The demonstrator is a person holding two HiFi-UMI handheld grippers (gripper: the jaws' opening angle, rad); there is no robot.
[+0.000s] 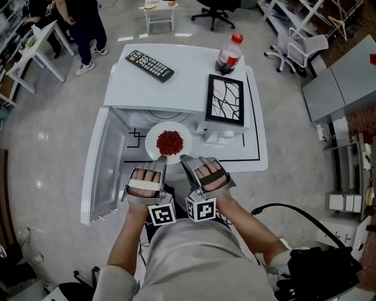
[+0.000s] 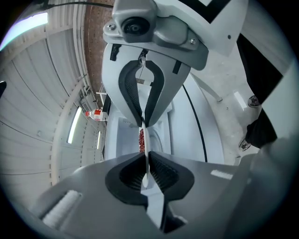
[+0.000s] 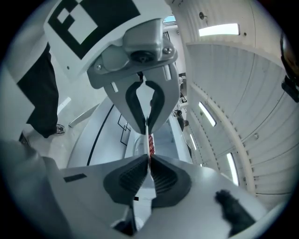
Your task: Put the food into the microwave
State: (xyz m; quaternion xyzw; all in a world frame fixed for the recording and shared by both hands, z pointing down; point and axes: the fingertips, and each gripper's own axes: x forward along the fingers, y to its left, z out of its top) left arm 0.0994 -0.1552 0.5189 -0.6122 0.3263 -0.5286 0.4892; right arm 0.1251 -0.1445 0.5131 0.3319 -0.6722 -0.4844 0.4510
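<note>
Food (image 1: pixel 170 142) of a dark red colour lies heaped in the middle of a round white plate (image 1: pixel 154 136). The plate is held level just in front of the open mouth of the white microwave (image 1: pixel 188 82), not yet inside the cavity.

Both grippers hold it by its near rim. The left gripper (image 1: pixel 163 160) has its jaws pressed together on the thin edge of the plate at the near left. The left gripper view shows the white rim running between the ribbed dark pads, with the red food beyond. The right gripper (image 1: pixel 184 159) pinches the same rim just to the right. In the right gripper view its pads meet on the plate edge in the same way. The two grippers sit close beside each other, their marker cubes almost touching.

The microwave door (image 1: pixel 106 164) stands swung open to the left. On top of the microwave a black remote control (image 1: pixel 149 64) lies at the far left, and a dark bottle with a red cap (image 1: pixel 229 56) stands at the far right. A black-framed picture of branching lines (image 1: pixel 225 100) rests at the right, nearer than the bottle.

Farther off, a person in dark clothes (image 1: pixel 85 29) stands at the far left beside a white desk (image 1: pixel 36 41), and a black office chair (image 1: pixel 214 12) is at the far edge.
</note>
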